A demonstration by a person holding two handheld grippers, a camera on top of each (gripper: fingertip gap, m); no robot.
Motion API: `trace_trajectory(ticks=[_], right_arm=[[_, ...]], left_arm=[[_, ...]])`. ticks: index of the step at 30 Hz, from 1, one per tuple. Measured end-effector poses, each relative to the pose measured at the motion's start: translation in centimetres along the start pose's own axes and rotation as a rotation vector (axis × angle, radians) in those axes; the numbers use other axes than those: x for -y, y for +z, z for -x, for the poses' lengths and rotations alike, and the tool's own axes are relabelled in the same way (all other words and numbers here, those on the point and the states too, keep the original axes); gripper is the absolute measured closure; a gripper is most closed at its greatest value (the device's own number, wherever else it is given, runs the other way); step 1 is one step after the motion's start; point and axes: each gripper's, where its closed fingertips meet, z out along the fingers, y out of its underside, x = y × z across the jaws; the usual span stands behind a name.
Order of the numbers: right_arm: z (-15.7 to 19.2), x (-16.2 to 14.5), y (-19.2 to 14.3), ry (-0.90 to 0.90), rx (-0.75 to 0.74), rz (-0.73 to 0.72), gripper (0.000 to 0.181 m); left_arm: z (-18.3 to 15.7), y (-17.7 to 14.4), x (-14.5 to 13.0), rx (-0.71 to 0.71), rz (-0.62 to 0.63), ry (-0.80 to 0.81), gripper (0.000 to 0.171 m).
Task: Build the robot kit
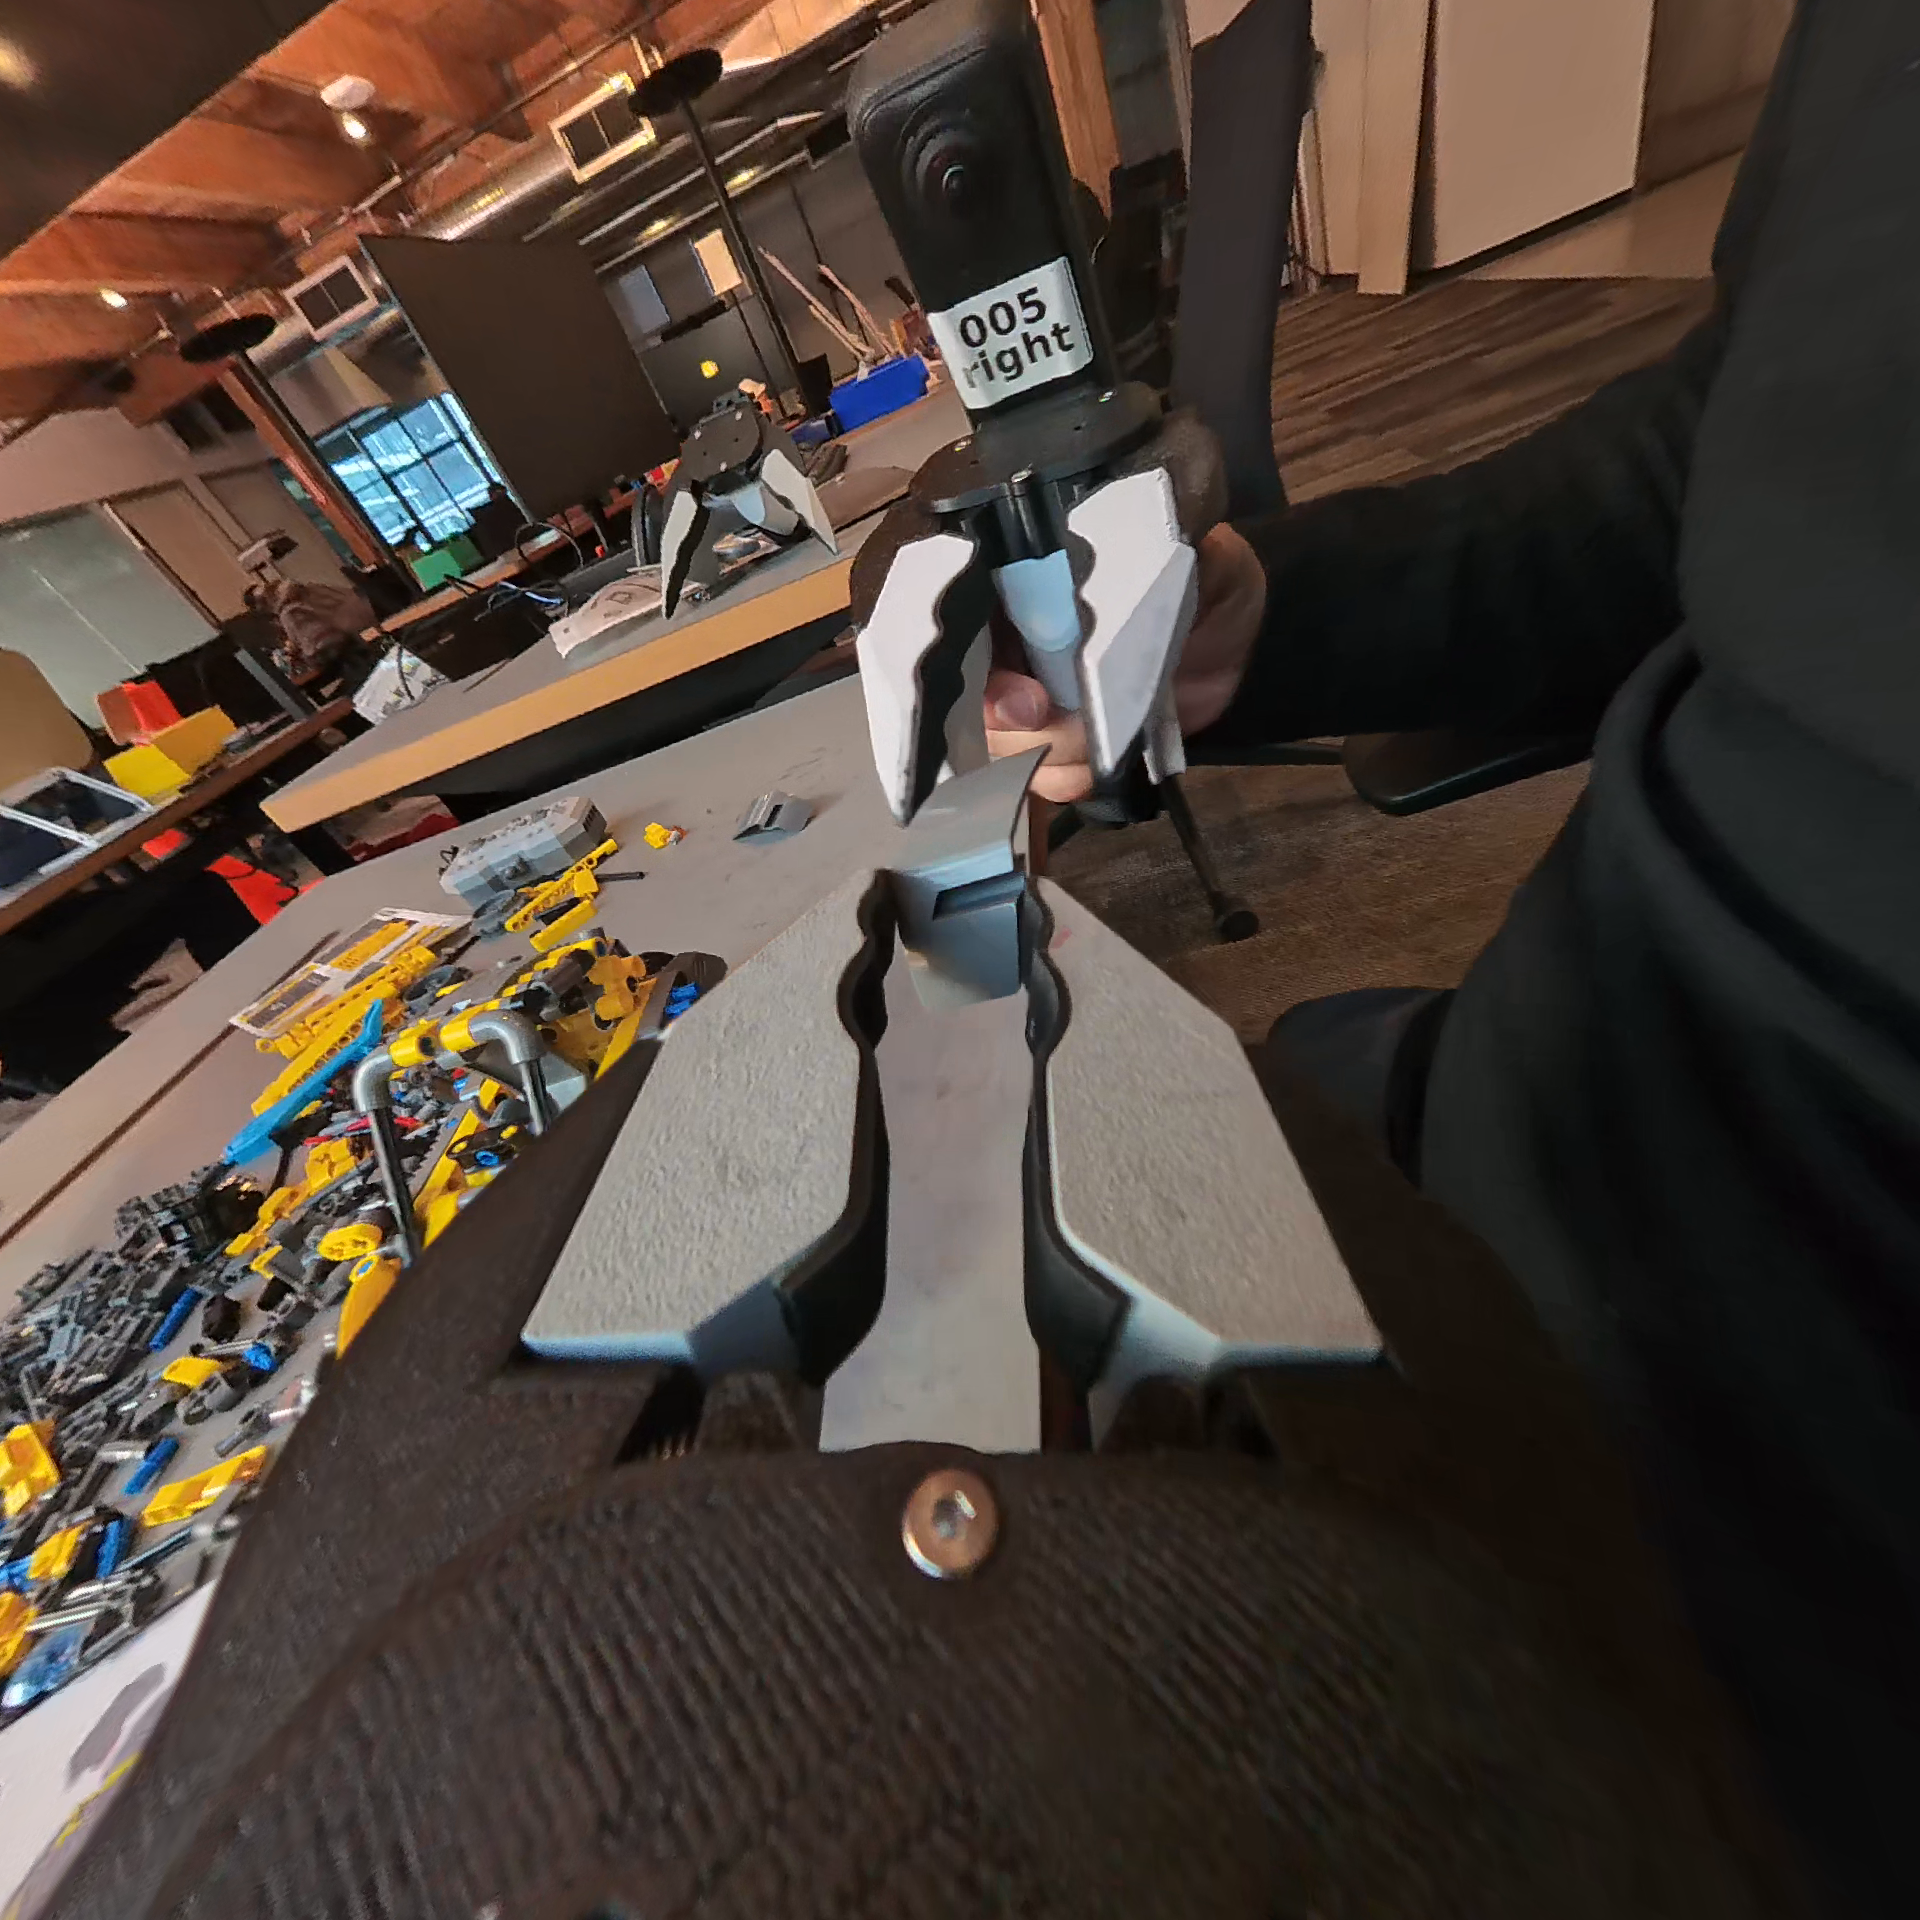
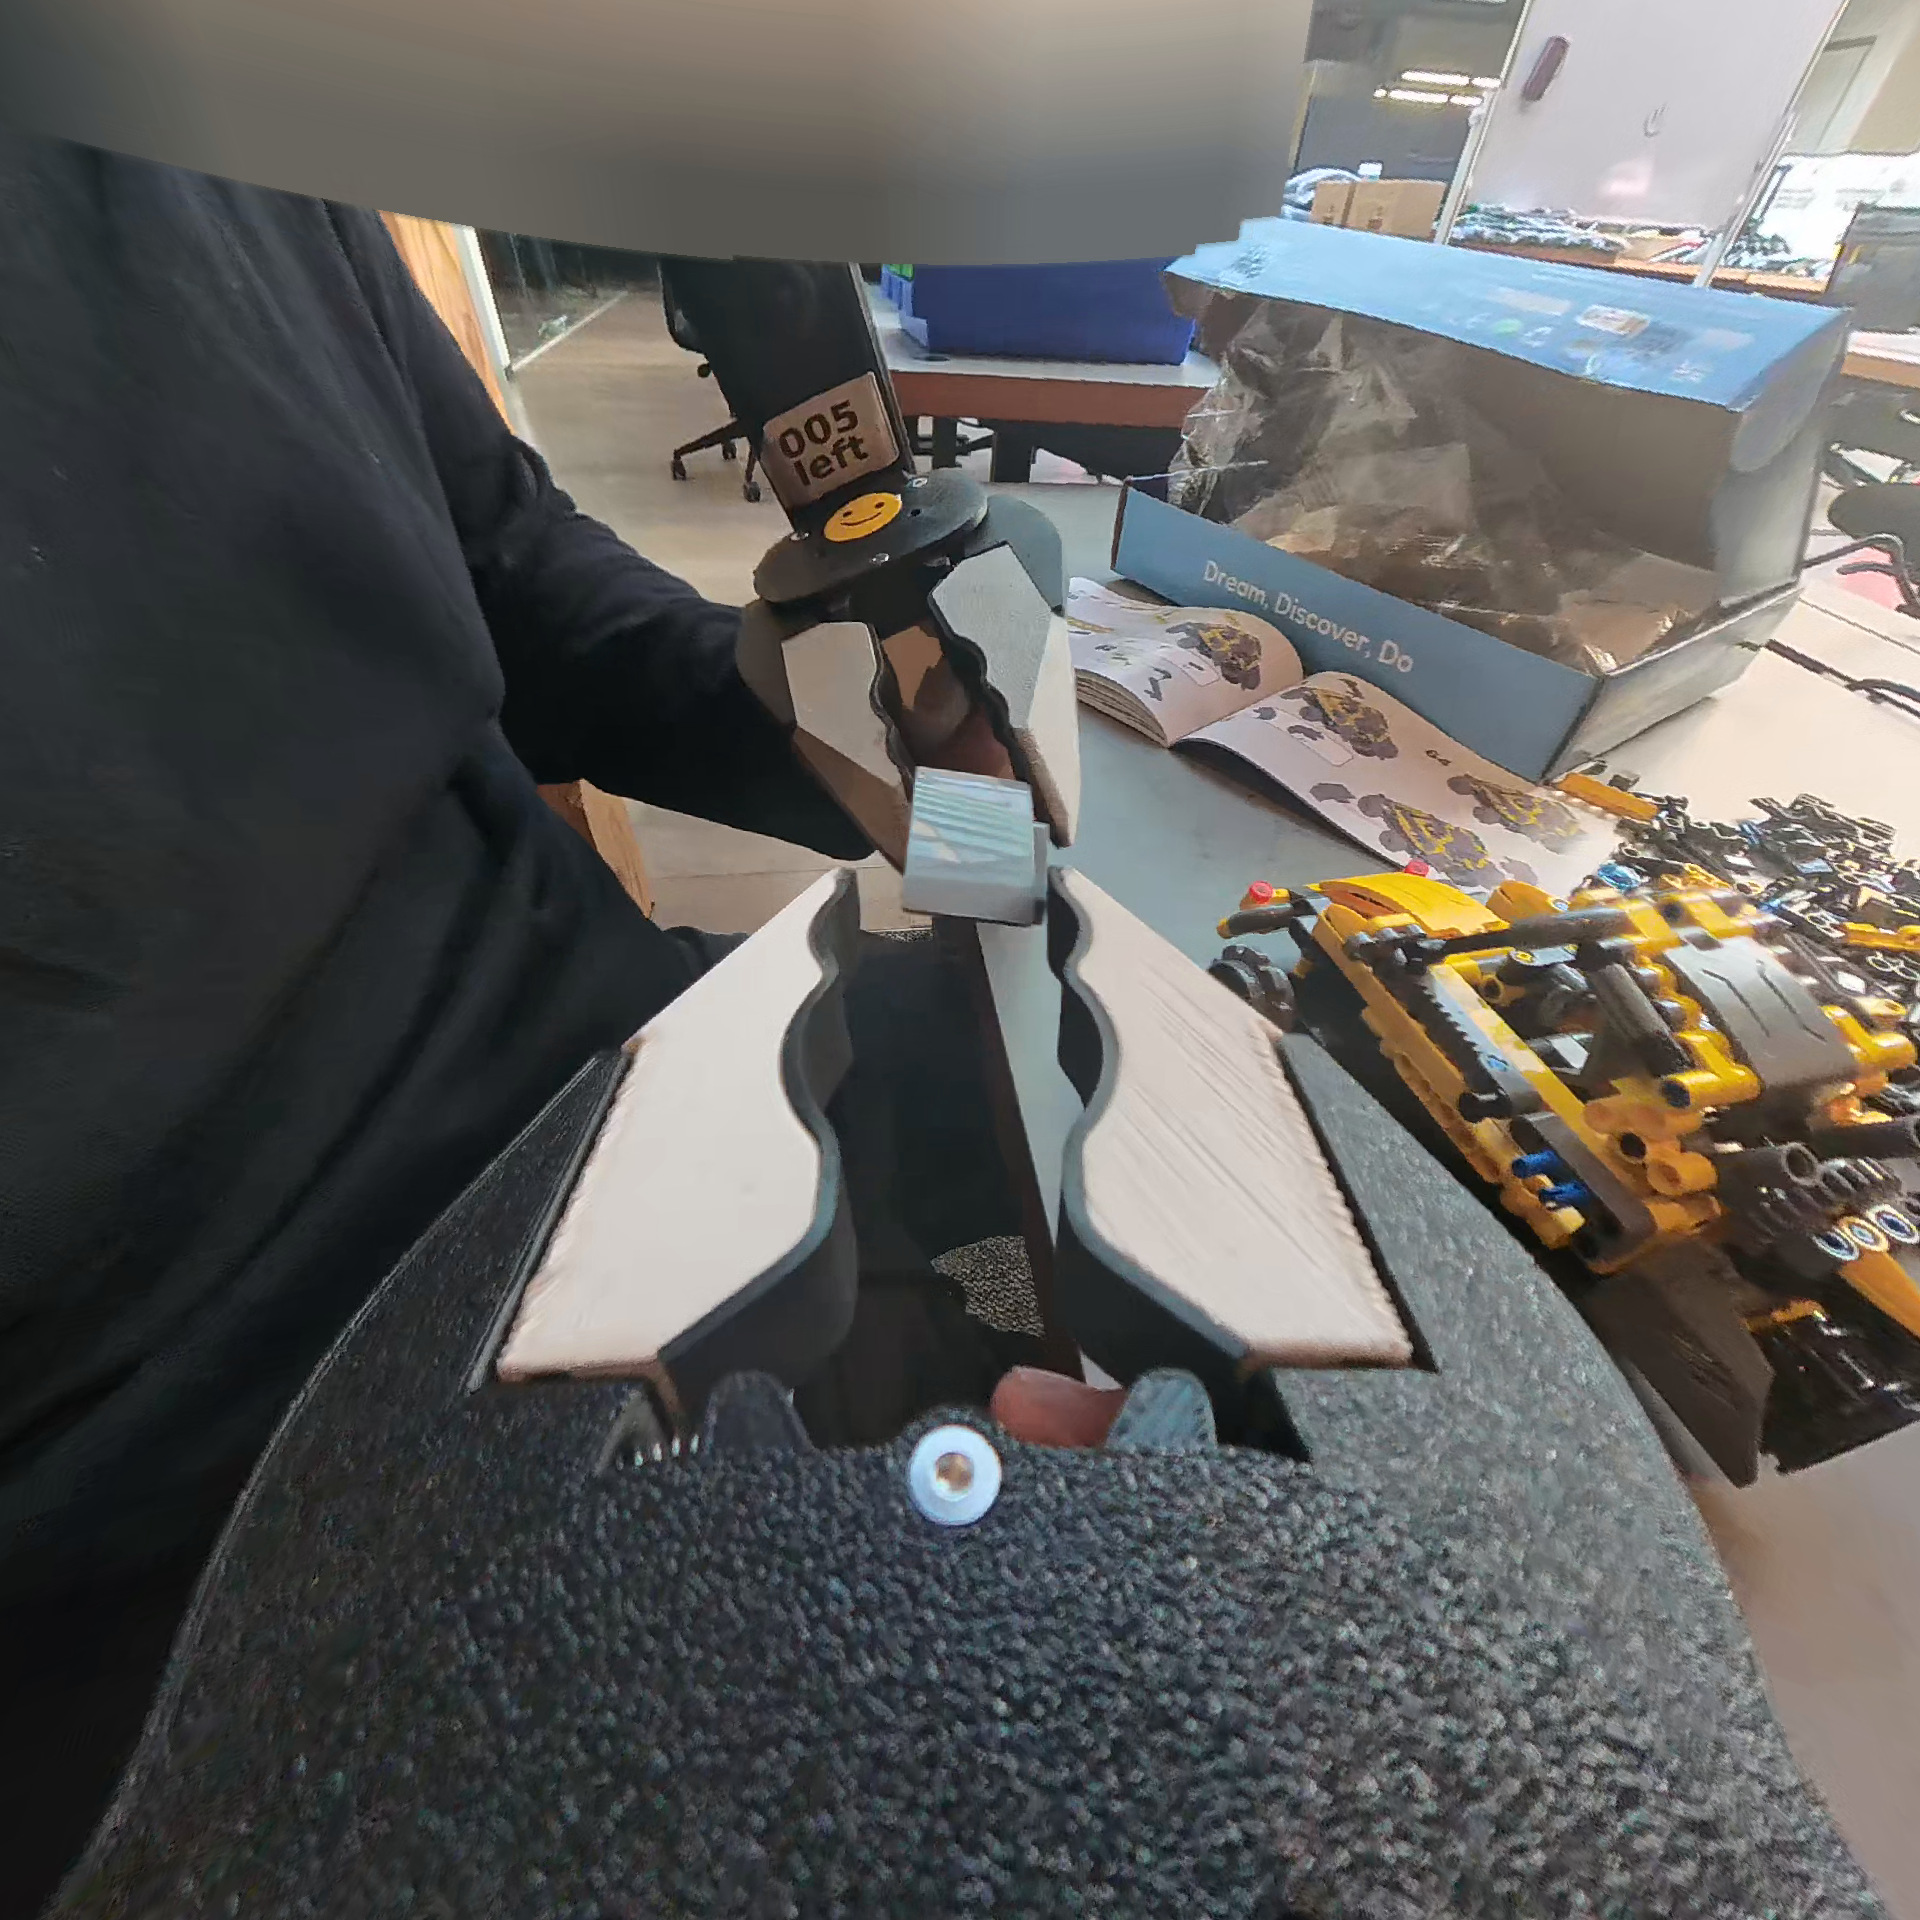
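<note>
While both tools meet tip to tip in the air, the left tool (image 1: 961, 896) is closed on a small grey plastic piece (image 1: 961, 935), pinching it across its width with only the ends of its fingers. The right tool (image 2: 951, 888) is partly open; its fingertips bracket the far end of the piece, one close against it and the other with a gap, and no clamping shows. The piece hangs clear of the counter (image 1: 727, 821), off its near edge, on the person's side of the yellow toy vehicle (image 2: 1558, 1039). Its long axis appears to run from one tool toward the other, the flared, curved end toward the right tool and the ribbed face toward the right wrist camera. The hold is judged shallow, so a push off that axis could pivot the piece. An open booklet (image 2: 1247, 707) lies just beyond the vehicle, a blue box (image 2: 1507, 343) behind that, and loose pieces (image 1: 156, 1351) beside the vehicle.
</note>
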Motion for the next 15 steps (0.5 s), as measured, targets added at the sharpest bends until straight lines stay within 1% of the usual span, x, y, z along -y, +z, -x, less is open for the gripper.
trace_trajectory(ticks=[4,6,8,10,15], right_arm=[[-0.2,0.1,0.0,-0.059,-0.039,0.013,0.159],[0.0,-0.1,0.0,-0.074,-0.035,0.033,0.158],[0.4,0.0,0.0,-0.071,-0.012,0.033,0.152],[0.4,-0.2,0.0,-0.042,-0.005,0.04,0.148],[-0.2,-0.9,0.2,-0.035,-0.032,0.061,0.154]], left_arm=[[-0.1,-0.1,0.2,0.022,0.001,0.062,0.151],[-0.3,-0.1,0.2,0.031,0.009,0.115,0.152],[-0.5,-0.1,0.0,0.036,0.031,0.178,0.151],[-0.4,-0.1,-0.2,0.076,0.057,0.255,0.152],[-0.4,0.1,0.0,0.133,0.075,0.364,0.151]])
